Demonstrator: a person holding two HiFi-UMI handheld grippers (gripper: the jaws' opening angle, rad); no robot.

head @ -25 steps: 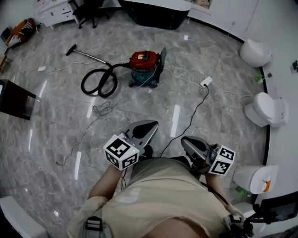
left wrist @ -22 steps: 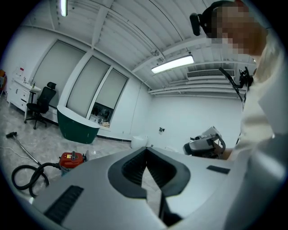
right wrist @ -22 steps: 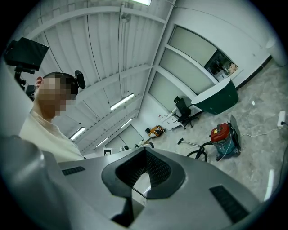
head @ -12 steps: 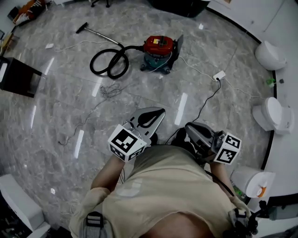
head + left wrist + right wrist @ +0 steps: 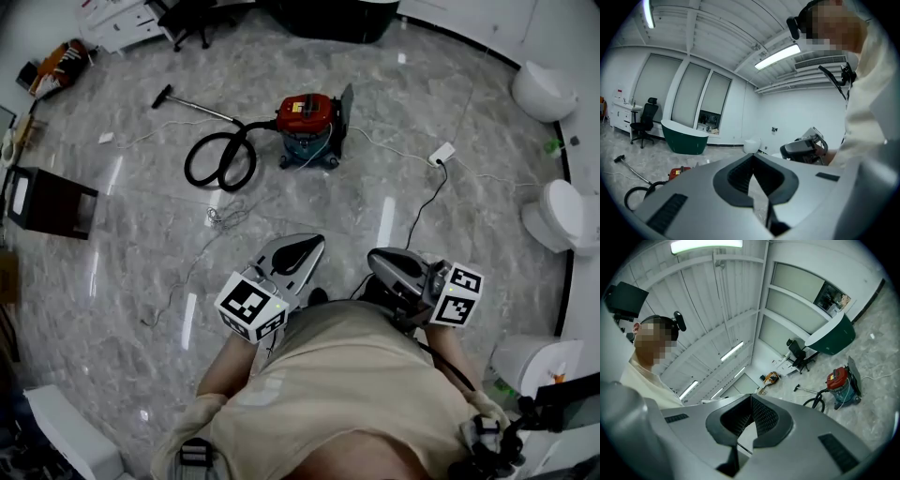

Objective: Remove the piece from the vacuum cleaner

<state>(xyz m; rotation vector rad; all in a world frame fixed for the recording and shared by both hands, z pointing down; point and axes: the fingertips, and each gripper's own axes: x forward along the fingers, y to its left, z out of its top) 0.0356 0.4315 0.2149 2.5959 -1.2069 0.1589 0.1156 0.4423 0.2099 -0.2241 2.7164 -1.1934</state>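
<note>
The red and teal vacuum cleaner (image 5: 307, 127) stands on the marble floor far ahead of me. Its black hose (image 5: 220, 161) is coiled to its left, and a metal wand (image 5: 197, 108) ends in a floor nozzle (image 5: 161, 96). My left gripper (image 5: 312, 244) and right gripper (image 5: 374, 260) are held close to the person's body, both shut and empty, well short of the vacuum. The vacuum cleaner (image 5: 678, 172) shows small and low in the left gripper view beyond the left gripper (image 5: 752, 157). In the right gripper view the vacuum cleaner (image 5: 841, 379) lies right of the right gripper (image 5: 751, 397).
A white power strip (image 5: 441, 152) with a black cable (image 5: 417, 211) lies right of the vacuum. White toilets (image 5: 562, 217) line the right wall. A dark box (image 5: 52, 202) stands at the left, thin wire (image 5: 220, 216) lies on the floor, and a dark bathtub (image 5: 689, 138) stands at the back.
The person has shifted and the head view has swung, so the vacuum slid in the picture. Both grippers moved slightly with the body and remain shut and empty.
</note>
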